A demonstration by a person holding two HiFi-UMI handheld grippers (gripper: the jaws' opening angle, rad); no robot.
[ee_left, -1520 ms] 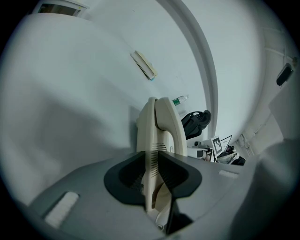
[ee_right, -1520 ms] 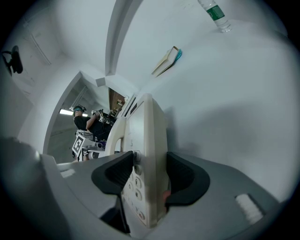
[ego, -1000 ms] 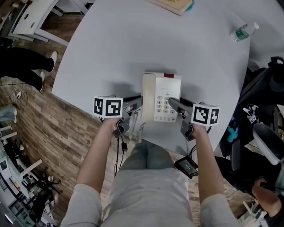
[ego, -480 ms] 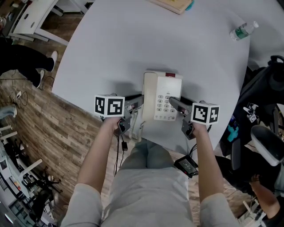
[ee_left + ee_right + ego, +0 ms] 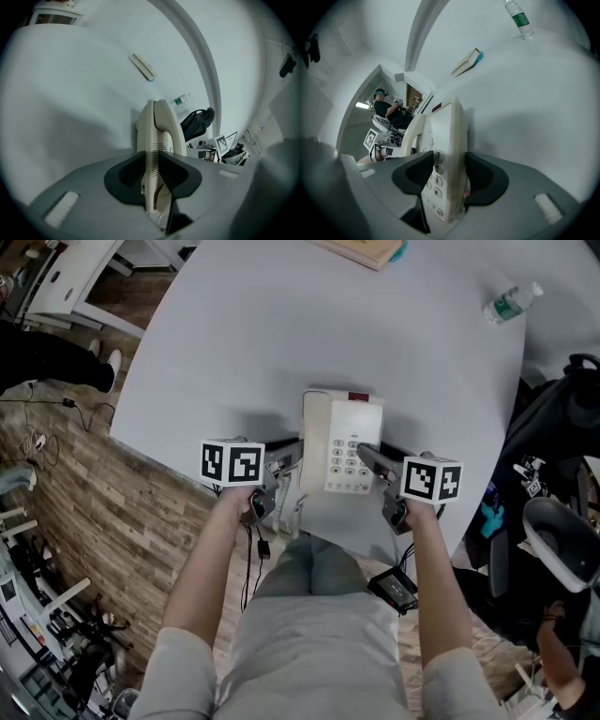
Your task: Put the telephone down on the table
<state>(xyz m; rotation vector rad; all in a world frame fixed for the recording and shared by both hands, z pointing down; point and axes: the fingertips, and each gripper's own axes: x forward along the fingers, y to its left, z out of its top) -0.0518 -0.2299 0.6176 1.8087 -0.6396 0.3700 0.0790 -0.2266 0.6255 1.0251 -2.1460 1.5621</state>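
Well, the telephone first: where is it?

Cream telephone [image 5: 342,442], flat and face up over the grey table [image 5: 262,334], close to the table's near edge and just ahead of the person's knees. The handset [image 5: 161,122] sits in its cradle along the left side, and the keypad [image 5: 349,465] is on the right. I cannot tell whether the underside rests on the tabletop.

And the grippers?

One on each flank. The left gripper [image 5: 152,161] is clamped on the handset side, with a dark pad pressed to either face. The right gripper [image 5: 445,171] takes the keypad side, one pad against the buttons and the other under the base. Its jaws have just been closing, with the telephone's edge between them, and both pads now meet it.

Position of the hands?

Both are drawn in toward the body, forearms roughly parallel. Both grippers point forward and down.

Anything else on the table?

A clear water bottle [image 5: 511,306] with a green label lies on its side at the far right, well apart from the telephone. A book [image 5: 366,251] lies at the far edge.

Beyond the table?

Wood-plank floor [image 5: 103,512] to the left.
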